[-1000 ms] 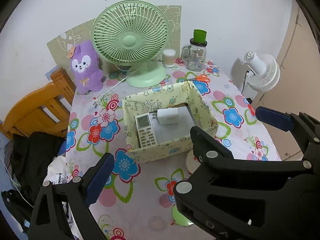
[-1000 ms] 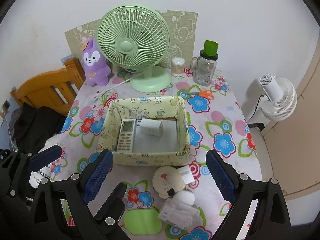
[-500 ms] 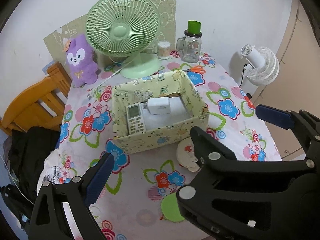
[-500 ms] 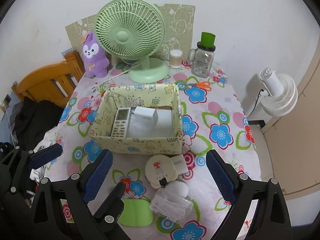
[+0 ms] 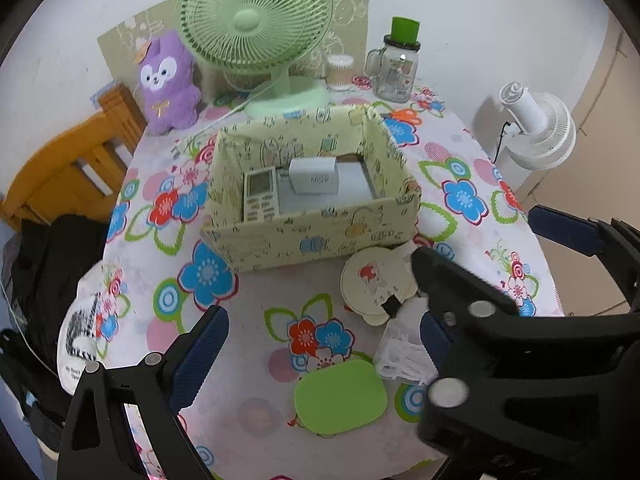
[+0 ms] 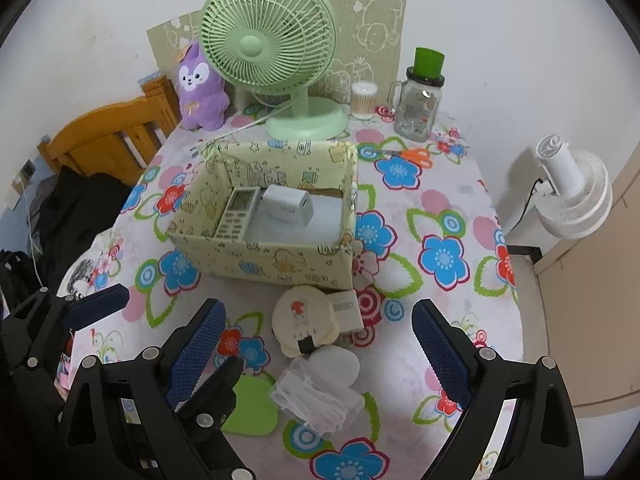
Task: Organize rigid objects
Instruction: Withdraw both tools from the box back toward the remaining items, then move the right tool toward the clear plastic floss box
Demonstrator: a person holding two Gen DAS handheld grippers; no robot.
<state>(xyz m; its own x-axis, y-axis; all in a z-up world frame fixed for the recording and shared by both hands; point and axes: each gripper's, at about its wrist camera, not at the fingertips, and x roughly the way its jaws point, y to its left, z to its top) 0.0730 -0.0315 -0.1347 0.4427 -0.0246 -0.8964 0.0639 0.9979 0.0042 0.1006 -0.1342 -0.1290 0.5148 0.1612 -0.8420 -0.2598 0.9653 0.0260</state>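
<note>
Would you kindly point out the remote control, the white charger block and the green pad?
remote control [image 6: 236, 217], right wrist view, on its keypad.
white charger block [image 6: 287, 209], right wrist view, on its front face.
green pad [image 5: 341, 397], left wrist view, on the middle of its top.

I'm looking at a home room: floral tabletop [image 6: 448, 216], green desk fan [image 6: 268, 44], purple plush toy [image 6: 200, 88], wooden chair [image 6: 108, 136].

faint grey print on the white charger [image 6: 287, 209] in the box [image 6: 280, 264] is too blurred to read.
</note>
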